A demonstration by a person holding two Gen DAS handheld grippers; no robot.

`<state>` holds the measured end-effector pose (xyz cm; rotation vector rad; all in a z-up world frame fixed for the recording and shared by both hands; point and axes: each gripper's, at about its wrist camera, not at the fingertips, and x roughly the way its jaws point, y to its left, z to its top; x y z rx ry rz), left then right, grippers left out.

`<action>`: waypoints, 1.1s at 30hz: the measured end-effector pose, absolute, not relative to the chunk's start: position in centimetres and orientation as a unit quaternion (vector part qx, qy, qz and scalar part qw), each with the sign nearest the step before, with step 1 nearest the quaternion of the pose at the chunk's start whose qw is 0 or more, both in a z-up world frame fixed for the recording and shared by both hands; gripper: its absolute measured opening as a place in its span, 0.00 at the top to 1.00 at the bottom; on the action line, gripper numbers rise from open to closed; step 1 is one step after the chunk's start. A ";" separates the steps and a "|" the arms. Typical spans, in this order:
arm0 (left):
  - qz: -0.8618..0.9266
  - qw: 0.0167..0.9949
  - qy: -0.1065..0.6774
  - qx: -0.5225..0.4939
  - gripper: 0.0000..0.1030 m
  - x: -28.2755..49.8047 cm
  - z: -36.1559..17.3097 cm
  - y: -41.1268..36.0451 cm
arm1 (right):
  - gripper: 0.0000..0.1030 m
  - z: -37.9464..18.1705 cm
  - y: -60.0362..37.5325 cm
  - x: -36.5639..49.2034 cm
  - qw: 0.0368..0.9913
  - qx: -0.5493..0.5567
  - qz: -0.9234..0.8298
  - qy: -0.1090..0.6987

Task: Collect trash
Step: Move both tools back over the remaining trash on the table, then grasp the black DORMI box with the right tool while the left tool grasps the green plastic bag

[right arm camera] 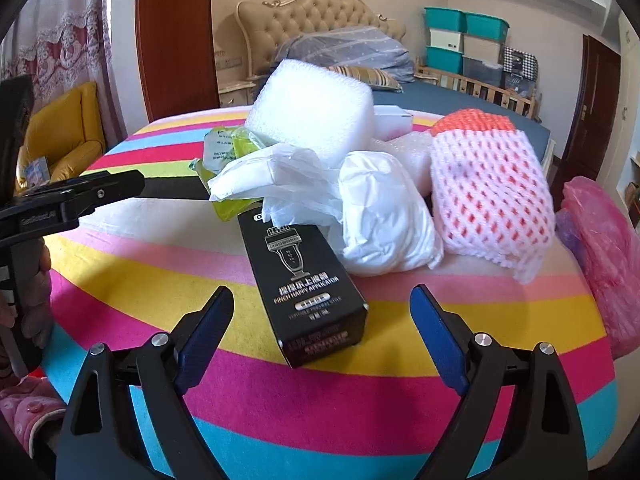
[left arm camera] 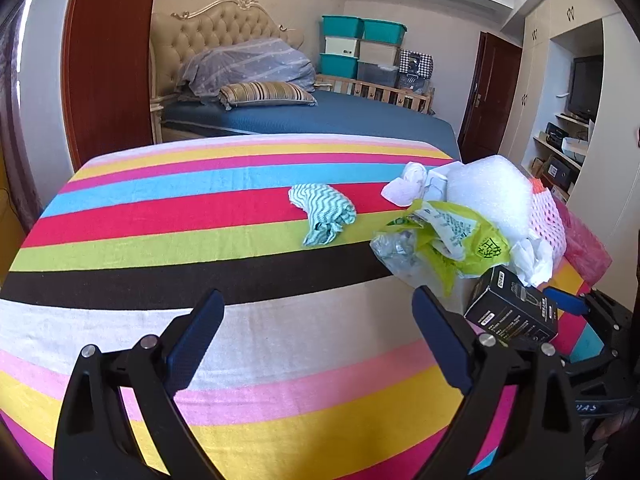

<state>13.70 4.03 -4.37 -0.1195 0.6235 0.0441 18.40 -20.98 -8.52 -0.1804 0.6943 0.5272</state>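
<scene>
A pile of trash lies on a striped cloth [left arm camera: 240,248]: a black carton [right arm camera: 308,288], white foam sheet [right arm camera: 316,112], crumpled white plastic [right arm camera: 384,224], pink-and-white foam net [right arm camera: 492,200] and green wrapper [left arm camera: 452,236]. A pink plastic bag [right arm camera: 604,252] hangs at the right edge. My right gripper [right arm camera: 322,332] is open, its fingers either side of the carton's near end. My left gripper [left arm camera: 318,336] is open and empty above the cloth, left of the pile. The black carton also shows in the left wrist view [left arm camera: 512,312].
A green-and-white zigzag rag [left arm camera: 324,216] lies alone on the cloth, left of the pile. Behind are a bed [left arm camera: 320,116], stacked teal storage boxes [left arm camera: 360,44], a yellow armchair [right arm camera: 68,132] and shelves [left arm camera: 560,148].
</scene>
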 end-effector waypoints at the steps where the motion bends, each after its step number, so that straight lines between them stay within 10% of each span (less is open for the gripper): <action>1: 0.022 0.950 0.305 -0.055 0.11 13.7 -4.3 3.9 | 0.18 -8.5 -20.7 18.5 0.902 -0.090 0.257 0.337; 5: 0.021 0.953 0.301 -0.040 0.11 13.6 -4.2 3.2 | 0.22 -8.4 -19.8 18.9 0.895 -0.103 0.268 0.341; 9: 0.019 0.953 0.300 -0.028 0.11 13.8 -4.3 2.8 | 0.54 -8.7 -19.2 18.4 0.891 -0.123 0.282 0.334; 12: 0.019 0.954 0.299 -0.029 0.11 13.8 -4.3 2.8 | 0.60 -8.7 -19.1 17.6 0.883 -0.123 0.301 0.337; 21: 0.021 0.954 0.297 -0.024 0.11 13.8 -4.4 2.6 | 0.48 -7.4 -17.7 17.2 0.883 -0.144 0.308 0.325; 25: 0.022 0.954 0.298 -0.019 0.11 13.9 -4.5 2.3 | 0.64 -7.9 -17.6 17.1 0.878 -0.152 0.313 0.330; 33: 0.027 0.957 0.288 0.024 0.11 13.7 -4.4 0.7 | 0.64 -8.3 -21.5 14.7 0.884 -0.124 0.319 0.318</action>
